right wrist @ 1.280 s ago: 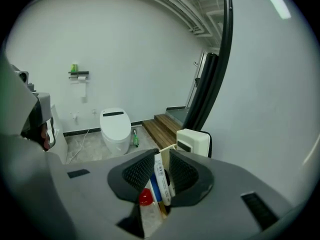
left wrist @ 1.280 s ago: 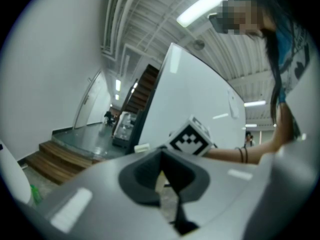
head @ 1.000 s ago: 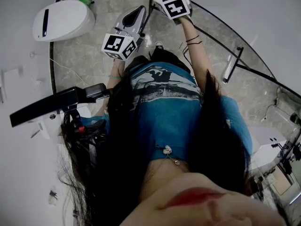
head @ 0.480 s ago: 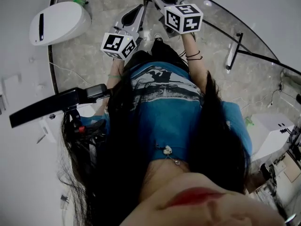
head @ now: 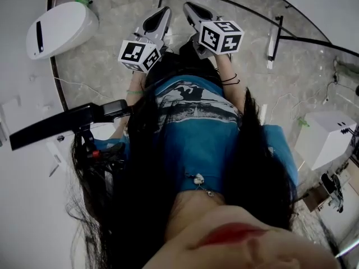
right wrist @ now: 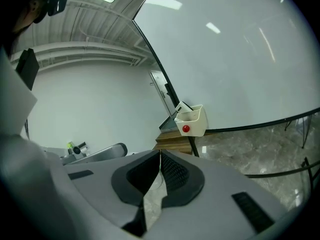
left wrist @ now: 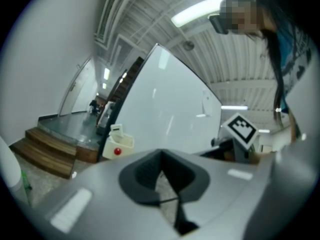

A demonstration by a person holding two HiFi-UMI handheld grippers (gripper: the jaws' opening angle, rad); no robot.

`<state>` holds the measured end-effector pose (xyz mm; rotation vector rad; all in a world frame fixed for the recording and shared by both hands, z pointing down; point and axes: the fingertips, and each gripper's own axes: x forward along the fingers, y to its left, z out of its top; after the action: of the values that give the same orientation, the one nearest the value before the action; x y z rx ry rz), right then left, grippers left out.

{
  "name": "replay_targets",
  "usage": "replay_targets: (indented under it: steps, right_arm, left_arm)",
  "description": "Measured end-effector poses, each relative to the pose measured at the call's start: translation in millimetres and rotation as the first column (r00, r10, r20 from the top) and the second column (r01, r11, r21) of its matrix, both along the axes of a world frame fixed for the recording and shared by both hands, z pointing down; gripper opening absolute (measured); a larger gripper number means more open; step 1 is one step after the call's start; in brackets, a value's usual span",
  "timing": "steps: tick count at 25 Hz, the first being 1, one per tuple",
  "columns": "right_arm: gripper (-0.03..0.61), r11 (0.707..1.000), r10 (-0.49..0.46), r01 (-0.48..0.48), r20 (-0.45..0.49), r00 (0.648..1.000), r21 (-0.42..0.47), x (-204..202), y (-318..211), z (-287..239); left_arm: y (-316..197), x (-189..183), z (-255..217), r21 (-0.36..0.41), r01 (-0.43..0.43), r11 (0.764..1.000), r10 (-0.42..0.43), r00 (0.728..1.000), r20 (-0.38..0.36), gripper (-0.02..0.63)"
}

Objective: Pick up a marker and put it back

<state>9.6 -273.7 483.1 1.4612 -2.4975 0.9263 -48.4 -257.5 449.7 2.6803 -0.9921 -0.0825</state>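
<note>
No marker shows in any view. A white holder tray with a red dot (right wrist: 191, 120) hangs at the lower corner of the whiteboard (right wrist: 235, 59), well ahead of both grippers; the same tray (left wrist: 116, 144) appears in the left gripper view. My right gripper (head: 188, 5) is held out in front of the body. Its jaws are closing, the tips (right wrist: 160, 154) meet, and nothing is between them. My left gripper (head: 162, 10) sits just beside it, with its jaws (left wrist: 160, 156) together and empty.
The whiteboard's black stand legs (head: 275, 35) spread over the marble floor ahead. A white rounded machine (head: 56, 29) stands at the left, and a white box (head: 325, 136) at the right. Wooden steps (left wrist: 45, 151) lie at the far left. A black handle bar (head: 61, 125) juts out beside the person.
The right gripper has come down from the top edge of the head view and now sits level with the left gripper. The left gripper has barely moved.
</note>
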Motion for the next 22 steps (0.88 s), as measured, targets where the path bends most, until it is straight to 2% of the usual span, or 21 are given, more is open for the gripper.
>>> replay_targets:
  steps: [9, 14, 18, 22]
  right_arm:
    - [0.012, 1.0, -0.025, 0.025, 0.022, 0.999, 0.007, 2.7, 114.3, -10.5]
    - [0.012, 0.999, -0.031, 0.03, 0.037, 0.999, 0.014, 30.0, 172.0, -19.2]
    - [0.011, 0.999, -0.031, 0.031, 0.063, 0.998, 0.008, 56.7, 237.0, -16.4]
    - [0.011, 0.997, -0.073, 0.074, 0.077, 0.994, -0.01, 74.7, 292.0, -9.4]
  left_arm:
    - [105.4, 14.5, -11.6, 0.025, -0.004, 1.0, 0.004, 1.0, -0.008, 0.003]
    - [151.2, 31.7, -24.4, 0.041, 0.035, 0.999, -0.035, 0.999, -0.008, 0.003]
    - [215.8, 51.5, -17.5, 0.027, 0.064, 0.998, -0.064, 0.998, 0.002, 0.003]
    - [279.4, 77.1, -4.9, -0.008, 0.076, 0.997, -0.076, 0.997, 0.026, 0.003]
